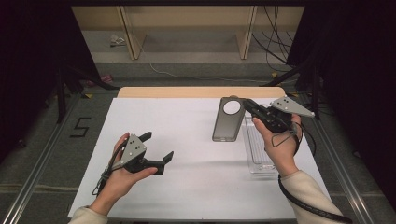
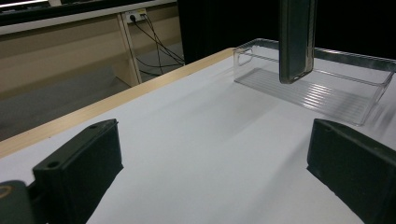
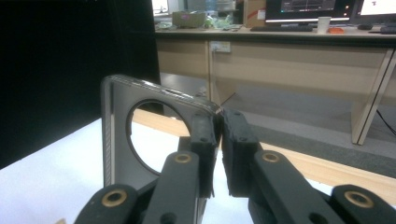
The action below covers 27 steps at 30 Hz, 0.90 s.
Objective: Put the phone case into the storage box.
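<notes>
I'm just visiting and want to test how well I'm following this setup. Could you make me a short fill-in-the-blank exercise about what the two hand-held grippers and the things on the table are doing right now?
1. The right gripper is clamped on the edge of a grey phone ____.
2. The phone case has a large ____ hole near its top.
3. The left gripper holds nothing; its jaws stand ____.
4. The clear plastic tray lies on the ____ table.

Missing words: case; round; open; white
</notes>
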Tool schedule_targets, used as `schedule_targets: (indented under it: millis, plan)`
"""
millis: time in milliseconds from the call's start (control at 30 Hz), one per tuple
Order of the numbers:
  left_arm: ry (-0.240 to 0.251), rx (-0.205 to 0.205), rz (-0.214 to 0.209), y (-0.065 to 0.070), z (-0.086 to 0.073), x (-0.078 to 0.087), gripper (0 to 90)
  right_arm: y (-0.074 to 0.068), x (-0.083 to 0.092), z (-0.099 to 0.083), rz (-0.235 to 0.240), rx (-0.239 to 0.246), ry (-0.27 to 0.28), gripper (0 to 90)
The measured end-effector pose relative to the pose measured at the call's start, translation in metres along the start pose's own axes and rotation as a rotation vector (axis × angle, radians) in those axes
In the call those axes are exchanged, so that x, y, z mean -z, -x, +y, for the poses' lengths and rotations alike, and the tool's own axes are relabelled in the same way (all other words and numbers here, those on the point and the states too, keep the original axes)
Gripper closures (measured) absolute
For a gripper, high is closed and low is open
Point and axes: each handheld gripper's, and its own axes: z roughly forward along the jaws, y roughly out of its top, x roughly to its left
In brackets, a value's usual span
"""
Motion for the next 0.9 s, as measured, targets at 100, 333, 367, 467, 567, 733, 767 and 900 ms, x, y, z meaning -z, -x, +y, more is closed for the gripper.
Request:
schedule_targets:
  millis: [100, 333, 367, 467, 567, 733, 767, 900]
  plan:
    - [0.001, 0.0, 0.0, 0.0, 0.0, 0.0, 2.7, 0.002, 0.001, 0.001, -0.005, -0.004, 0.004, 84.4]
    - [0.0, -0.001, -0.001, 0.0, 0.0, 0.0, 2.7, 0.005, 0.003, 0.003, -0.012, -0.008, 0.01, 84.4]
    - [0.001, 0.0, 0.0, 0.0, 0.0, 0.0, 2.7, 0.005, 0.003, 0.003, -0.014, -0.008, 0.01, 84.4]
    - [0.001, 0.001, 0.001, 0.0, 0.0, 0.0, 2.7, 0.007, 0.004, 0.004, -0.018, -0.012, 0.015, 84.4]
    - [0.001, 0.0, 0.001, 0.0, 0.0, 0.0, 2.7, 0.009, 0.005, 0.005, -0.024, -0.013, 0.019, 84.4]
    - [0.001, 0.001, 0.001, 0.0, 0.0, 0.0, 2.7, 0.012, 0.007, 0.007, -0.033, -0.016, 0.025, 84.4]
    - [0.001, 0.001, 0.001, 0.0, 0.0, 0.0, 2.7, 0.012, 0.007, 0.007, -0.034, -0.017, 0.027, 84.4]
    - [0.001, 0.001, 0.001, 0.0, 0.0, 0.0, 2.7, 0.015, 0.008, 0.008, -0.041, -0.018, 0.031, 84.4]
